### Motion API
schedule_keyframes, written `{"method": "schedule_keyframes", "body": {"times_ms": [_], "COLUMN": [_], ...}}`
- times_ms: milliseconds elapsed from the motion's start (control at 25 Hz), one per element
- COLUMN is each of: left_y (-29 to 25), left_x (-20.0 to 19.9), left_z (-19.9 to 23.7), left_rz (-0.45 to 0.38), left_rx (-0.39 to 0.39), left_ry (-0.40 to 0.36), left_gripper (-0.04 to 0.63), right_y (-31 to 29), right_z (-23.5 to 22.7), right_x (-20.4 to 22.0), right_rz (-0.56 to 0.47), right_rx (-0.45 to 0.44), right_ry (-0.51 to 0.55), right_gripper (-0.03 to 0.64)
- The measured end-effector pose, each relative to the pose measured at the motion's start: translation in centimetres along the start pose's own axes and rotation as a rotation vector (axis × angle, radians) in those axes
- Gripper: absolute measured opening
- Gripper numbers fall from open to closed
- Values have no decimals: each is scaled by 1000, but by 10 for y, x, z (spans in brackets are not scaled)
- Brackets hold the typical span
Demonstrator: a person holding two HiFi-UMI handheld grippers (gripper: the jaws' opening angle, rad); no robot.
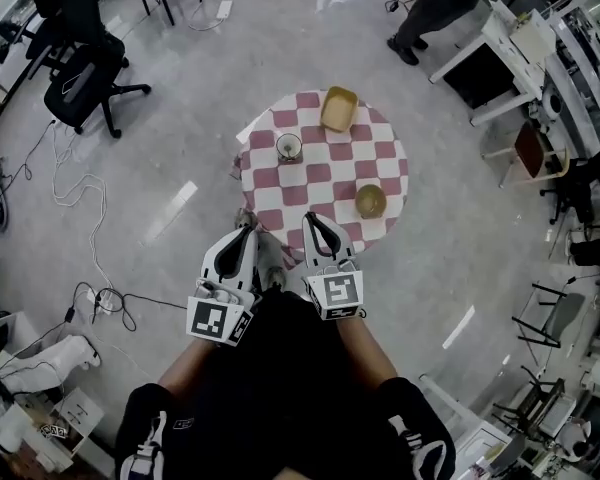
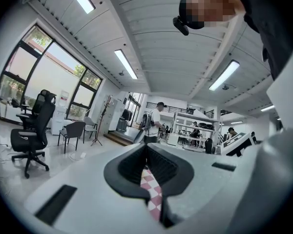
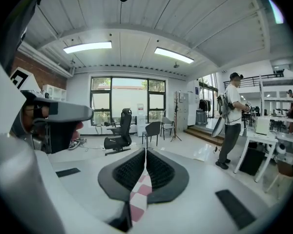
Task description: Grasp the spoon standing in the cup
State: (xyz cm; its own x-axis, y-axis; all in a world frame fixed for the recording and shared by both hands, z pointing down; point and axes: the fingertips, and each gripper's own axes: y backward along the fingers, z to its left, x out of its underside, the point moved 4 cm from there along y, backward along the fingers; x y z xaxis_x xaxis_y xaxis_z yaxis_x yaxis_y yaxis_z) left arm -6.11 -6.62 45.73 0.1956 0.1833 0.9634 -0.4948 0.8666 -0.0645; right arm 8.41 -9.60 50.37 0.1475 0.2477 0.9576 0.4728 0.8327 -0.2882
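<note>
A round table with a red-and-white checked cloth [image 1: 325, 173] stands ahead of me. On its far left part sits a small white cup [image 1: 289, 147]; the spoon in it is too small to make out. Both grippers hover at the table's near edge, well short of the cup. My left gripper [image 1: 247, 228] has its jaws together with nothing between them, and only a strip of checked cloth shows below its tips [image 2: 146, 150]. My right gripper [image 1: 314, 219] is likewise shut and empty, and it points level across the room [image 3: 145, 154].
A yellow square dish [image 1: 339, 108] sits at the table's far side and a round bowl [image 1: 370, 201] at its right. Black office chairs [image 1: 80, 68] and floor cables lie to the left. A person [image 1: 435, 8] stands by the desks at the far right.
</note>
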Motion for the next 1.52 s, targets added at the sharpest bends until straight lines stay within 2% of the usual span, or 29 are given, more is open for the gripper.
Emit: {"method": "schedule_keyframes", "body": {"times_ms": [360,720,920,1080,1240,1520], "left_y": [-79,-137,-155,-166,-177,-190], "left_x": [-11,-9,-5,-5,-4,-4], "left_z": [64,104,120,134,141,151], "left_rz": [45,99,125,145,158,165], "left_rx": [37,83,88,90,91,86], "left_ry": [9,19,25,34,36,49], "left_gripper": [11,11,11,11,11,11], "right_y": [-96,-176,-206,-225,-236,-248], "right_z": [-26,-41,-46,-52,-57,-58], "right_x": [32,95,135,159,177,198], "right_rz": [240,516,669,742,785,821], "right_rx": [-4,-56,-103,-120,-146,-203], "right_ry": [191,559,770,903,957,974], "right_gripper": [32,47,89,123,137,129]}}
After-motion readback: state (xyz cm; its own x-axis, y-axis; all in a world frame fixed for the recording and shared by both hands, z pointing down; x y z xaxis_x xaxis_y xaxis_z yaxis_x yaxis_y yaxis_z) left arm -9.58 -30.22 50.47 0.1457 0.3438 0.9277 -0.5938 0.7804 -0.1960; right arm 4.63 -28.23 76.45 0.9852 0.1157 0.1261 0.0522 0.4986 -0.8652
